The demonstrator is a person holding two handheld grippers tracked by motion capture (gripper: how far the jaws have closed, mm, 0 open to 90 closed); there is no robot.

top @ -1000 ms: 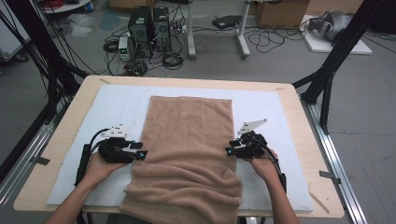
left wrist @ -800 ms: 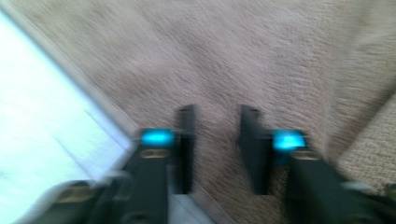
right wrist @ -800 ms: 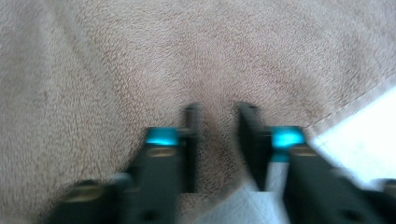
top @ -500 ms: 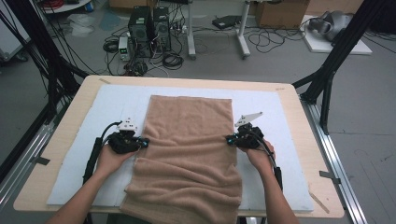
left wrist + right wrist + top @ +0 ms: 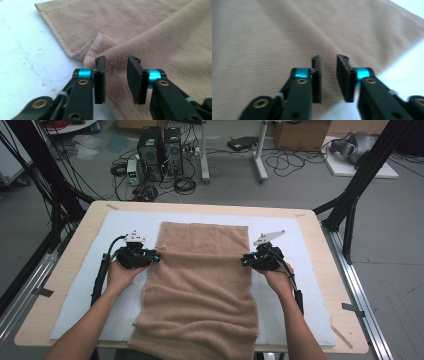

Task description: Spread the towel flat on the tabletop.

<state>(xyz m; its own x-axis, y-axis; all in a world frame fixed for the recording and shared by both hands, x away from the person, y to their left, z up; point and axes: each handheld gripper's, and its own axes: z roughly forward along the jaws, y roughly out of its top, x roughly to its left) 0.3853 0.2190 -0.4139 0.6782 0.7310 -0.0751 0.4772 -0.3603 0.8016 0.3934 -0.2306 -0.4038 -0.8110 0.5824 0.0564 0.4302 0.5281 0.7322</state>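
A tan towel (image 5: 202, 285) lies lengthwise on a white mat (image 5: 80, 290), its near end hanging over the table (image 5: 45, 270) edge. The left gripper (image 5: 156, 256) sits at the towel's left edge, the right gripper (image 5: 244, 262) at its right edge, each with jaws a little apart and holding nothing. At the left edge the hem is already ruckled. The jaws might close on one thin layer or miss the hem, so the towel could slip or lift unevenly.

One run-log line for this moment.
left gripper: open, at towel left edge | right gripper: open, at right edge | towel: flat, near end overhanging
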